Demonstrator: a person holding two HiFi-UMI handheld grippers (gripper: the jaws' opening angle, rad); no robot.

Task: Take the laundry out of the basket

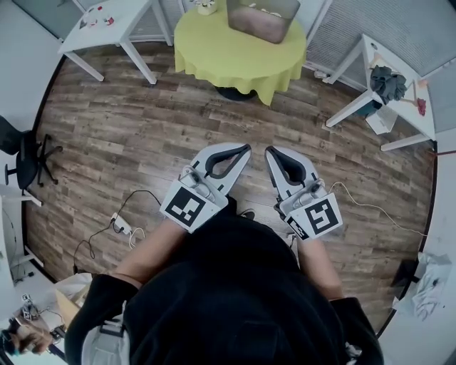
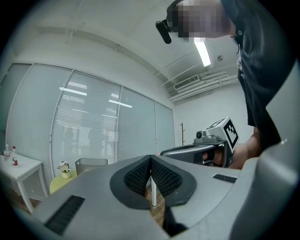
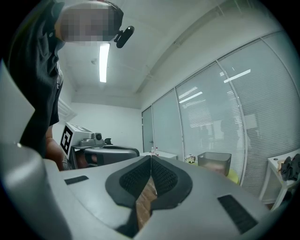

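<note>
Standing over the wooden floor point(image 1: 142, 135), the person holds both tools low and close to the body, side by side, tips nearly meeting. The left gripper point(image 1: 244, 150) has its jaws pressed together with nothing between them; its own view confirms it, the ribbed pads point(image 2: 140, 176) meeting along one line. Same story at the right gripper point(image 1: 270, 152): jaws together, empty, only floorboards showing through the small gap below the pads point(image 3: 164, 177).

Now the basket point(image 1: 262, 18). It is well apart from both grippers, sitting on the round surface point(image 1: 214, 50) draped in a yellow-green cloth at the far end of the room. It is grey, and what lies inside reads only as a dim pinkish shade through its wall. Both gripper views catch it too, small and far beyond the closed tips.

Off to the person's right, a dark garment point(image 1: 388, 82) lies bunched on a white side surface point(image 1: 410, 117). Another white surface point(image 1: 114, 25) stands at far left, an office chair point(image 1: 28, 157) by the left wall, and a power strip point(image 1: 120, 224) with cables lies on the boards.
</note>
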